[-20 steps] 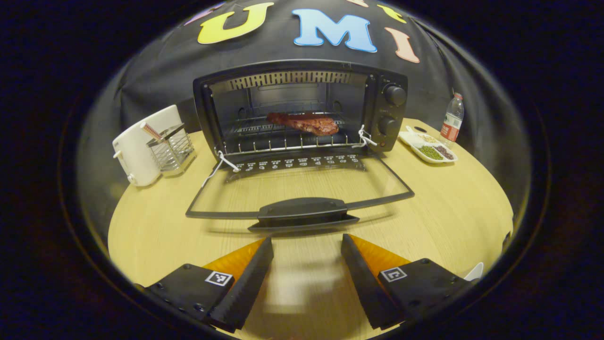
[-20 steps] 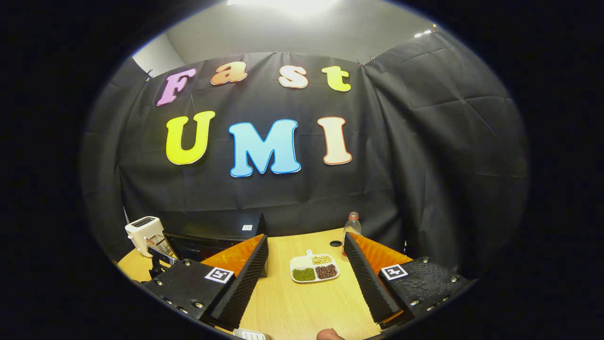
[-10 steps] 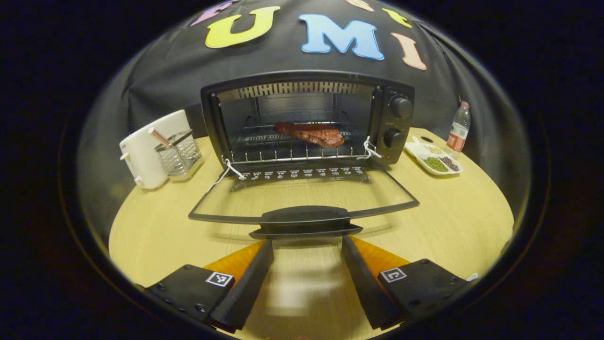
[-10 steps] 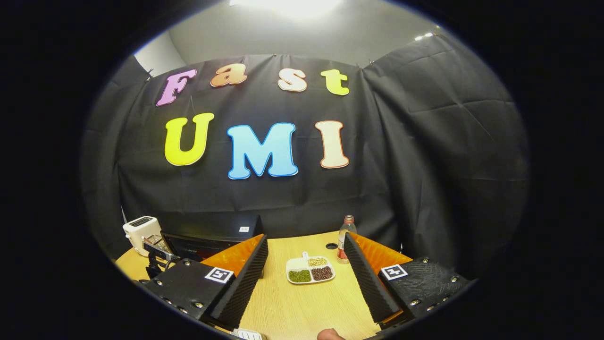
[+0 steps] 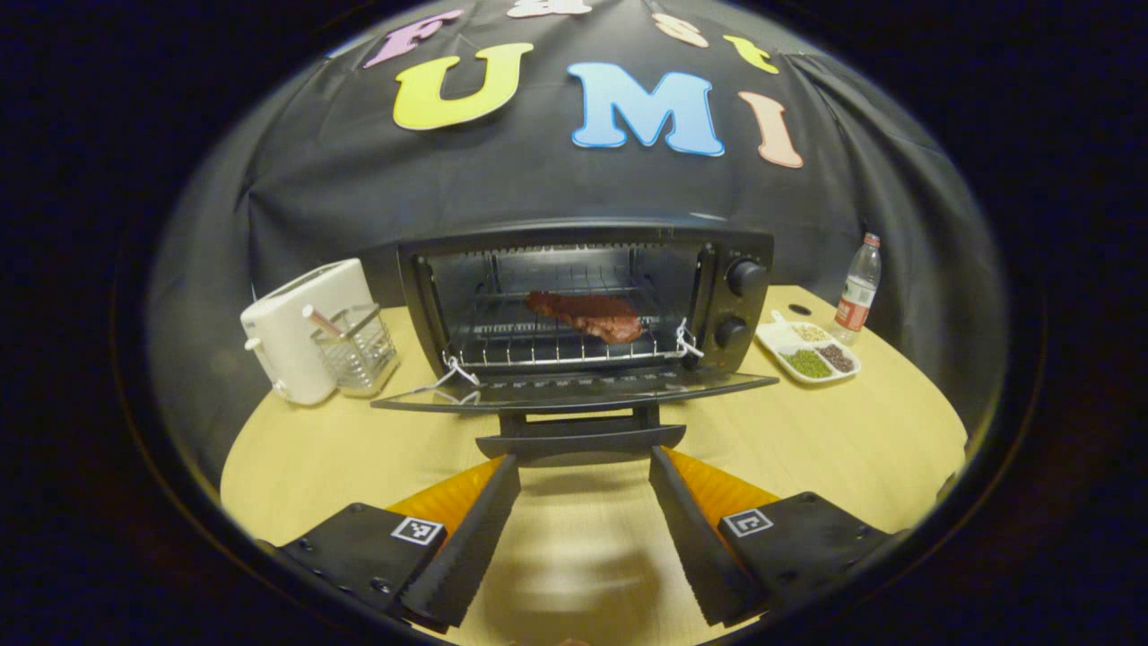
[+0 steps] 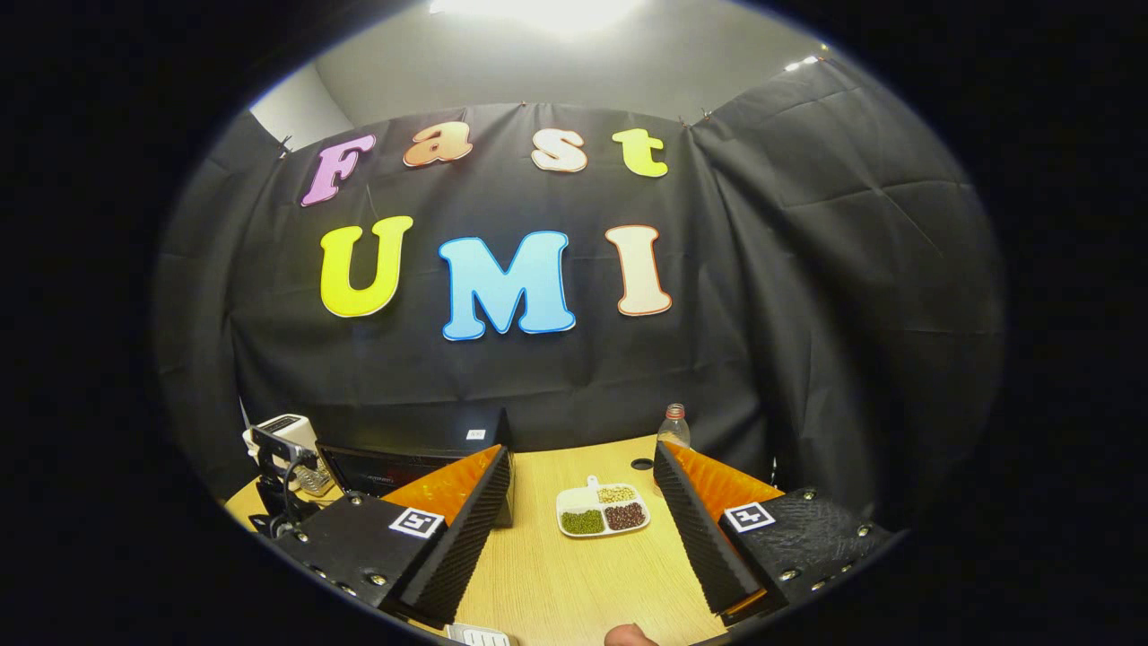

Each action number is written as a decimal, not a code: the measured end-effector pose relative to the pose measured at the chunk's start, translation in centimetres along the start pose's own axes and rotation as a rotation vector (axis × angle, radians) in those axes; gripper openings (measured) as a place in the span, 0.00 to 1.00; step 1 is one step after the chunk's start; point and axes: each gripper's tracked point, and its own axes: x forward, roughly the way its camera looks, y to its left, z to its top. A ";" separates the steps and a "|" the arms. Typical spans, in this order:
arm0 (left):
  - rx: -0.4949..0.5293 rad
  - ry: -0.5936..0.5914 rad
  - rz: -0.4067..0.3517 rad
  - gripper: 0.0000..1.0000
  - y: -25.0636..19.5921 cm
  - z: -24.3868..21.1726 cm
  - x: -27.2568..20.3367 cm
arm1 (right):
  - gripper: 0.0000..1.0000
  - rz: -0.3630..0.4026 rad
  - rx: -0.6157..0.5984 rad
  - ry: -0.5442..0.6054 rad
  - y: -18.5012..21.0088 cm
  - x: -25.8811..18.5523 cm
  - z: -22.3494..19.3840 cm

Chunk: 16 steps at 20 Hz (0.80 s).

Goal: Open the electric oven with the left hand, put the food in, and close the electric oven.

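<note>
1. In the left gripper view, the left gripper (image 5: 583,502) is held low and level, just above the worktop (image 5: 852,431). It points straight at the electric oven (image 5: 587,301).
2. Its jaws are spread wide apart and pinch nothing. The two fingertips (image 5: 509,467) sit just under the door handle (image 5: 580,441), one near each end. I cannot tell if they touch it.
3. The oven door (image 5: 574,388) hangs open and lies almost flat.
4. The food (image 5: 587,314), a reddish piece of meat, lies on the wire rack (image 5: 556,345) inside the oven.
5. A white toaster (image 5: 300,327) and a wire basket (image 5: 359,348) stand to the left of the oven. A white tray of beans (image 5: 807,352) and a bottle (image 5: 856,289) stand to its right.
6. In the right gripper view, the right gripper (image 6: 583,529) is held higher and tips up a little toward the booth wall. Its jaws are also spread wide and hold nothing.
7. Between its fingers lies the tray of beans (image 6: 603,511), farther off on the worktop (image 6: 556,583). The bottle (image 6: 674,429) stands behind the tray, and the oven (image 6: 404,449) is at the left.
8. The other gripper (image 6: 282,475) shows at the far left, in front of the oven.
</note>
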 end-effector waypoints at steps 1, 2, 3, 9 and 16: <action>0.010 -0.022 0.000 1.00 0.2 1.1 0.0 | 0.98 -0.001 0.002 -0.001 0.0 0.1 0.0; 0.017 -0.048 0.003 1.00 0.2 2.1 0.3 | 0.98 0.000 0.005 0.001 0.0 0.2 0.0; 0.021 -0.067 0.006 1.00 0.4 3.1 0.3 | 0.98 -0.002 0.007 0.004 0.1 0.2 -0.1; 0.048 -0.146 0.002 1.00 1.1 8.1 3.2 | 0.98 -0.028 -0.003 0.005 -0.5 0.1 -0.2; 0.040 -0.270 -0.023 0.97 0.4 13.1 0.1 | 0.98 -0.016 0.020 -0.030 -0.1 -0.3 0.7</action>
